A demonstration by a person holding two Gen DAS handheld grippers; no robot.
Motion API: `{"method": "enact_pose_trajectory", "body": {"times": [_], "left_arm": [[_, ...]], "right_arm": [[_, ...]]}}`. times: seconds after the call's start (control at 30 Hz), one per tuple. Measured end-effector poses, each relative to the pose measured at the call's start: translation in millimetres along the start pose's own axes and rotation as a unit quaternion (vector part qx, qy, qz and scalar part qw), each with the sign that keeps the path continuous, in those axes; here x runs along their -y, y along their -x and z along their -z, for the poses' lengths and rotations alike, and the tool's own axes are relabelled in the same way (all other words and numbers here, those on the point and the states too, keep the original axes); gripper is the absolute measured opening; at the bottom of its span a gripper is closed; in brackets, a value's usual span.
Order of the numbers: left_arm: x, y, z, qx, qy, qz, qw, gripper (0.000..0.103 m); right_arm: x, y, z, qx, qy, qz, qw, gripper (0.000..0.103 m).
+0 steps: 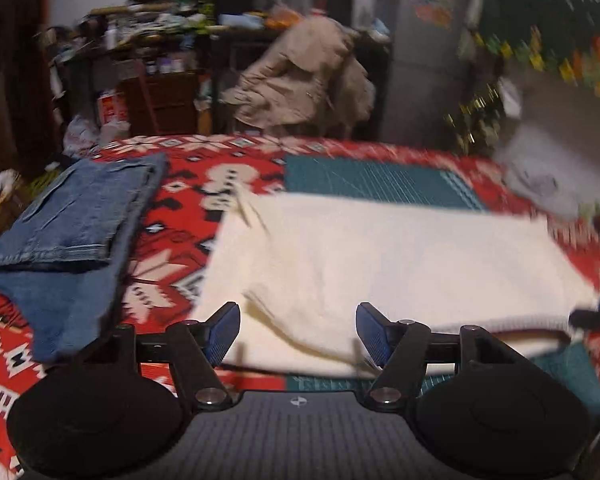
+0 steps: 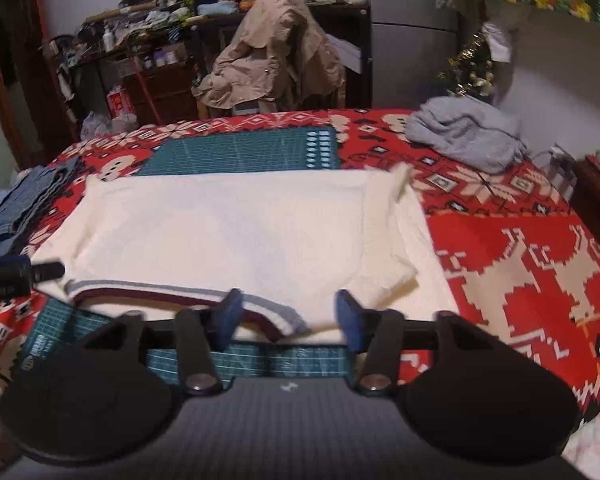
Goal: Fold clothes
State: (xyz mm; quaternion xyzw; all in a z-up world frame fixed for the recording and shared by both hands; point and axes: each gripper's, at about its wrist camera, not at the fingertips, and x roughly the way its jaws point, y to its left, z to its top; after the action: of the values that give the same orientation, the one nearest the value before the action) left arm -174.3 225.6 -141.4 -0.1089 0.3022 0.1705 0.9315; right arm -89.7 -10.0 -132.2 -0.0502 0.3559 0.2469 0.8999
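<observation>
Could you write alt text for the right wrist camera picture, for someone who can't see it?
An open two-finger gripper hovers at the striped hem of a cream sweater spread flat on a red patterned cloth. Folded jeans lie left, a grey garment far right.

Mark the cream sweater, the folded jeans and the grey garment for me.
cream sweater (image 2: 228, 224): right wrist view, middle of its flat body.
folded jeans (image 1: 80, 212): left wrist view, centre of the top denim layer.
grey garment (image 2: 466, 136): right wrist view, middle of the crumpled heap.

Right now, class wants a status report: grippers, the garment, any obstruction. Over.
Left gripper open, empty. Right gripper open above the striped hem. Cream sweater flat, sleeve folded in. Folded jeans left, grey garment far right, both apart from it.
</observation>
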Motion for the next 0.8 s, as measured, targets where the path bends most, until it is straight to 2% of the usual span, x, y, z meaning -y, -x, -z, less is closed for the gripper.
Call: {"method": "enact_pose_trajectory", "body": {"times": [0.03,0.07,0.2,0.27,0.33,0.37,0.43,0.57,0.6,0.67,0.7,0.73,0.77,0.8], "left_arm": [[-7,2,-1,0.005,0.012,0.013,0.9998,0.063],[-13,4,-2,0.008,0.027,0.023,0.9993,0.063],[-33,1,-4,0.003,0.101,0.046,0.9939,0.063],[-42,-1,-5,-0.002,0.133,0.051,0.9898,0.063],[-44,-11,-5,-0.020,0.139,0.033,0.9895,0.054],[-46,-15,-5,-0.027,0.145,0.036,0.9884,0.050],[-51,-22,-3,-0.033,0.169,0.061,0.9832,0.037],[-55,-35,-1,-0.040,0.185,0.080,0.9786,0.026],[-56,-38,-1,-0.042,0.194,0.086,0.9763,0.021],[-60,-43,-1,-0.046,0.208,0.091,0.9729,0.019],[-62,-45,0,-0.047,0.214,0.091,0.9716,0.018],[-64,-48,0,-0.048,0.220,0.091,0.9701,0.015],[-66,-49,0,-0.048,0.226,0.093,0.9686,0.013],[-67,-48,0,-0.045,0.228,0.092,0.9682,0.009]], "right_arm": [[-6,1,-4,0.002,0.004,-0.005,1.000,0.087],[-13,2,-7,0.007,0.008,-0.011,1.000,0.091],[-46,0,-26,0.020,0.040,-0.039,0.998,0.102],[-64,-7,-34,0.023,0.056,-0.042,0.997,0.102],[-80,-15,-42,0.023,0.071,-0.053,0.996,0.102],[-87,-21,-46,0.022,0.077,-0.059,0.995,0.102],[-101,-30,-52,0.026,0.101,-0.073,0.992,0.102],[-130,-48,-59,0.032,0.158,-0.085,0.983,0.101],[-134,-54,-60,0.025,0.158,-0.091,0.983,0.099],[-142,-64,-62,0.012,0.160,-0.102,0.982,0.075],[-145,-69,-62,0.006,0.161,-0.108,0.981,0.069],[-149,-74,-63,0.000,0.162,-0.114,0.980,0.050],[-153,-80,-64,-0.007,0.163,-0.120,0.979,0.026],[-156,-85,-65,-0.013,0.164,-0.126,0.978,0.017]]}}
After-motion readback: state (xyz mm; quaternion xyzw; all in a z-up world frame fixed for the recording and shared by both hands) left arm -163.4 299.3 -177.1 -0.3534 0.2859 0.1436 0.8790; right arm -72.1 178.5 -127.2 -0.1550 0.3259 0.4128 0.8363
